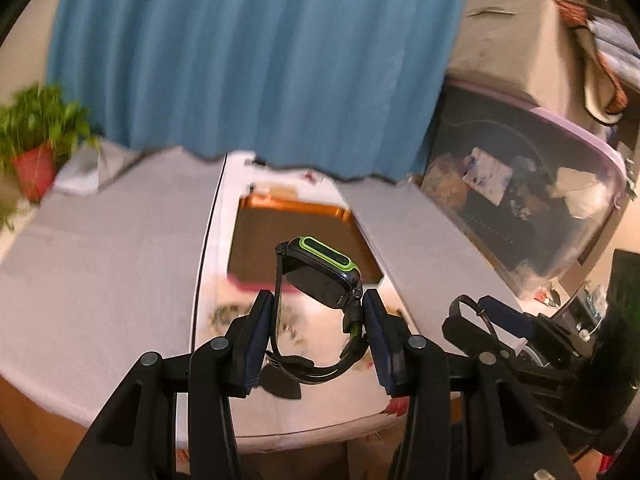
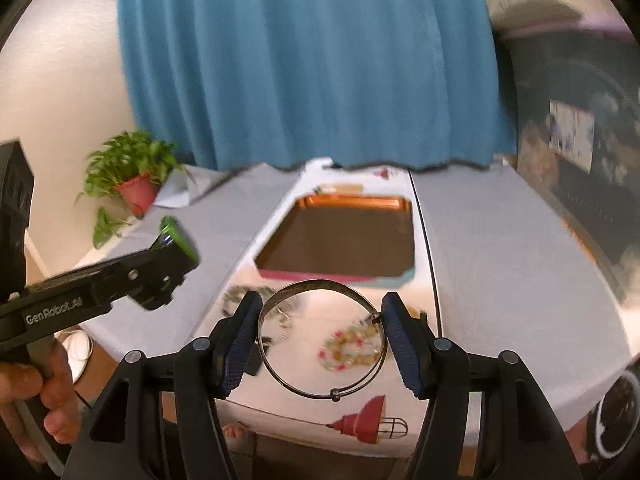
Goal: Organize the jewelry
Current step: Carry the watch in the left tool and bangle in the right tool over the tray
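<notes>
My left gripper (image 1: 318,304) is shut on a black smartwatch with a green rim (image 1: 320,264), held by its strap above the table. In the right wrist view that gripper (image 2: 168,276) shows at the left with the watch (image 2: 176,240) in it. A thin metal bangle (image 2: 322,338) sits pinched across its width by my right gripper (image 2: 320,312), also lifted off the table. Ahead lies a copper-coloured tray (image 2: 344,240) (image 1: 296,240) with a dark bare floor. Beaded bracelets (image 2: 352,346) lie on the cloth below the bangle.
A white patterned cloth (image 2: 304,412) covers the table's middle strip, grey fabric (image 2: 500,260) on both sides. A potted plant (image 2: 132,176) stands far left, a blue curtain (image 2: 312,64) hangs behind, and a clear storage bin (image 1: 532,200) sits at the right. A hand (image 2: 36,392) grips the left tool.
</notes>
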Action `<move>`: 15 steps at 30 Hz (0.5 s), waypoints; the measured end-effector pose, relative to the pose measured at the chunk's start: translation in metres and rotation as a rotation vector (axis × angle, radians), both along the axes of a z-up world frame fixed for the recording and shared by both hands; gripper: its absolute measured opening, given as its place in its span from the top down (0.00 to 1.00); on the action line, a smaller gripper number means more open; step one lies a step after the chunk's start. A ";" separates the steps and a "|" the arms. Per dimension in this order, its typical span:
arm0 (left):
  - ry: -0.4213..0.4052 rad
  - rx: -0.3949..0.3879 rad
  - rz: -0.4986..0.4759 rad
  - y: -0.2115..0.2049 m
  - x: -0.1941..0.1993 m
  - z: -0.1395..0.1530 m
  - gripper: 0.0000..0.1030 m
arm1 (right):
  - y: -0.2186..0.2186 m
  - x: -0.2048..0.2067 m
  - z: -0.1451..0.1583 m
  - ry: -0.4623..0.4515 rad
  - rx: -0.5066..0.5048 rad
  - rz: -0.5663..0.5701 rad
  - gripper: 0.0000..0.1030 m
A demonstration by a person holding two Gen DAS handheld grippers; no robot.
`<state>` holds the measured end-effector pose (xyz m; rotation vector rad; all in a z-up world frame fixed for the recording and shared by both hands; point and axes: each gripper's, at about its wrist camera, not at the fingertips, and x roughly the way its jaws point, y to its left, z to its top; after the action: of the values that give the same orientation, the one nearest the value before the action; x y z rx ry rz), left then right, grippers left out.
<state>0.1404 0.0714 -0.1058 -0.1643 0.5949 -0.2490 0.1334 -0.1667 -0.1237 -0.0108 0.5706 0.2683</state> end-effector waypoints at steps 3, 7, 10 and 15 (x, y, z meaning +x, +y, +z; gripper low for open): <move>-0.042 0.019 -0.003 -0.008 -0.007 0.018 0.60 | 0.003 -0.013 0.025 -0.054 0.003 0.002 0.40; -0.074 0.029 -0.023 -0.017 -0.005 0.028 0.60 | 0.006 -0.020 0.051 -0.100 0.009 0.012 0.40; -0.082 0.047 -0.020 -0.022 -0.003 0.030 0.60 | 0.009 -0.017 0.059 -0.116 0.010 0.025 0.40; -0.102 0.020 0.005 -0.017 0.012 0.025 0.60 | 0.012 0.002 0.057 -0.106 0.010 0.042 0.40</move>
<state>0.1529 0.0548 -0.0804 -0.1333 0.4951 -0.2454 0.1354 -0.1545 -0.0666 -0.0274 0.4643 0.3100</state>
